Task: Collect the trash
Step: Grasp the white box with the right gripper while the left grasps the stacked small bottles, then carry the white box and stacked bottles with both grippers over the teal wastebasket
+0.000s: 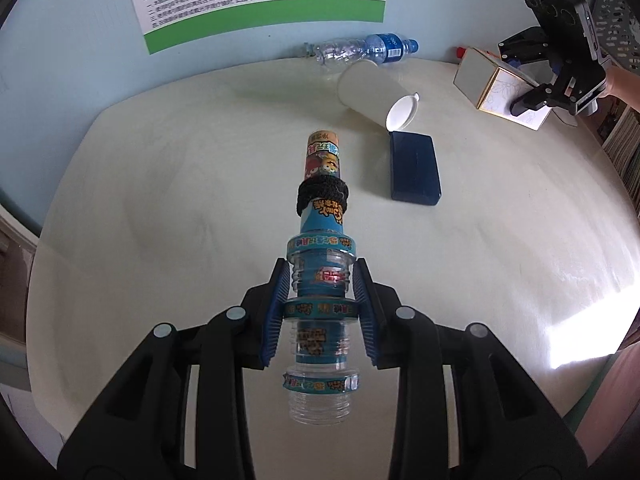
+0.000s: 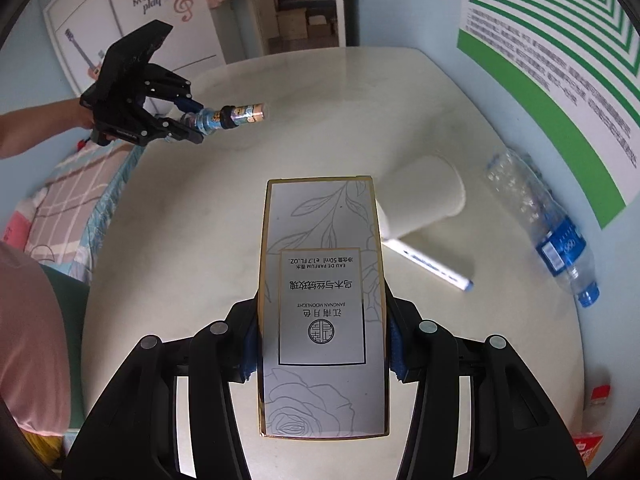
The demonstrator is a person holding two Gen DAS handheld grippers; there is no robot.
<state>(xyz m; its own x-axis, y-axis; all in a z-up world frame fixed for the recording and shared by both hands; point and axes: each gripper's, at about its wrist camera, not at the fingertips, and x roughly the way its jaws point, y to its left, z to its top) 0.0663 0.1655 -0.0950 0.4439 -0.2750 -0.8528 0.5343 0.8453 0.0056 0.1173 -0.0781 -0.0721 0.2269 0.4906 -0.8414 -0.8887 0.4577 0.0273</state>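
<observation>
Left gripper (image 1: 320, 304) clamps toy bottle (image 1: 320, 208), right gripper (image 2: 322, 344) perfume box (image 2: 322, 300); cup (image 1: 372, 92), case (image 1: 414, 168) nearby.

Soft daylight filled both fisheye views, a blown-out glare patch lay on the table (image 1: 580, 340) right of the left gripper (image 1: 320, 308), edges curved into dark corners, and motion blurred the crushed bottle (image 2: 536, 220).

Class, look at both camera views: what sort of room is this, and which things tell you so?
Probably a bedroom in a home, perhaps a child's. Signs: a bed with a checked quilt beside the pale table, wardrobe doors with music stickers, and a doorway showing a sofa in the next room.
</observation>
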